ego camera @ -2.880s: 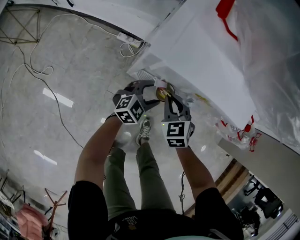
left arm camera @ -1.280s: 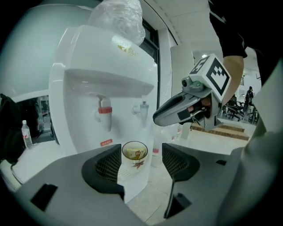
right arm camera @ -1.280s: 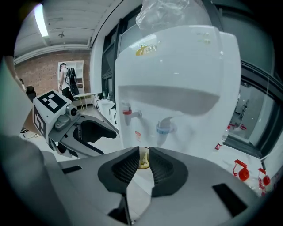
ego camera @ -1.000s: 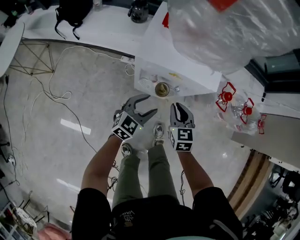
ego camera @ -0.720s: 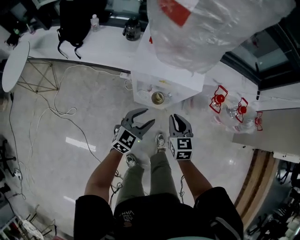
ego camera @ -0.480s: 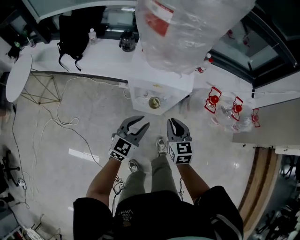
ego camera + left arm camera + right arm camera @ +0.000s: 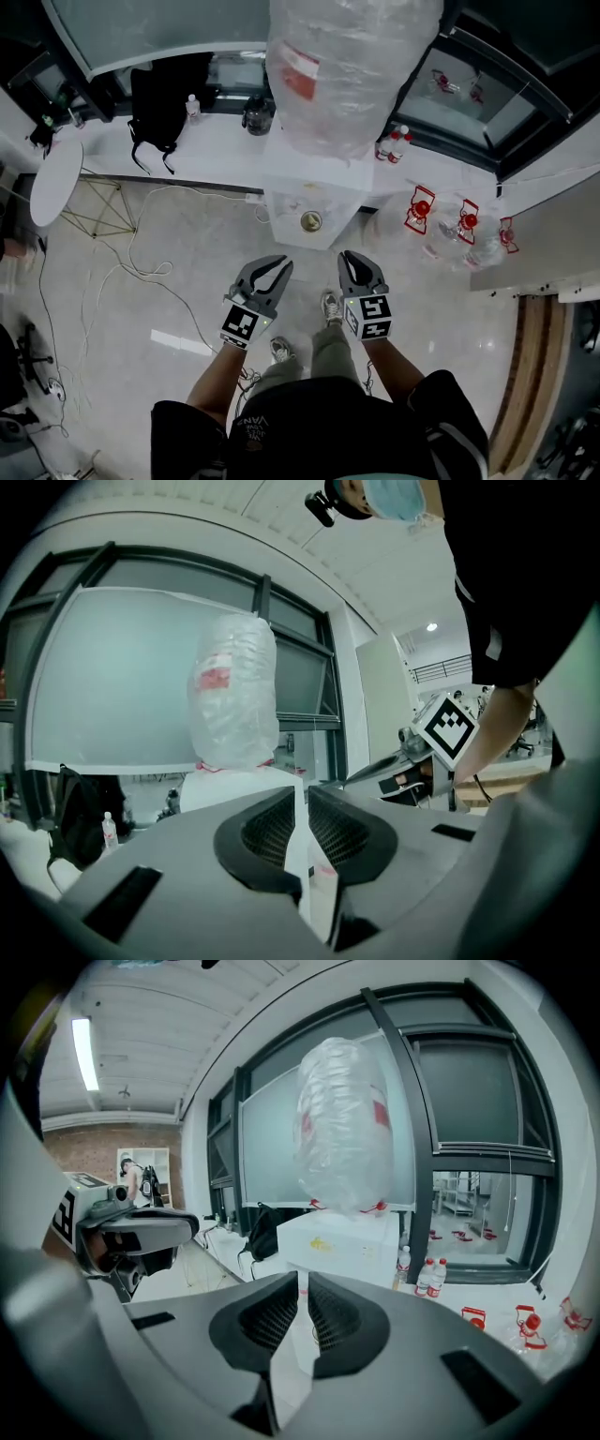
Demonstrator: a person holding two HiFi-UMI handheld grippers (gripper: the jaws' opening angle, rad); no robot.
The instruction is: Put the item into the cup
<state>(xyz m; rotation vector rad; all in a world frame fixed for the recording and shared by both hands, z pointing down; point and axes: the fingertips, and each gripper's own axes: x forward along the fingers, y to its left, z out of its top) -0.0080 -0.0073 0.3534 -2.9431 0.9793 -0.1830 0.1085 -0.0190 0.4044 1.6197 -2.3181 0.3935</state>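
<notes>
Hovering above glossy floor point(image 7: 141, 281), left hand-held gripper point(image 7: 281, 265) has just closed empty; right hand-held gripper point(image 7: 350, 257) clenched.

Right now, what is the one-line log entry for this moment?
left gripper: jaws just closing, nearly shut, nothing between | right gripper: shut, empty | cup: at water dispenser, apart from both grippers

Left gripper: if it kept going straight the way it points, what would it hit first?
Probably the white cabinet under the wrapped bottle, some way off; depth is unclear. The left gripper has jaws that have just been closing, with nothing between them.
</notes>
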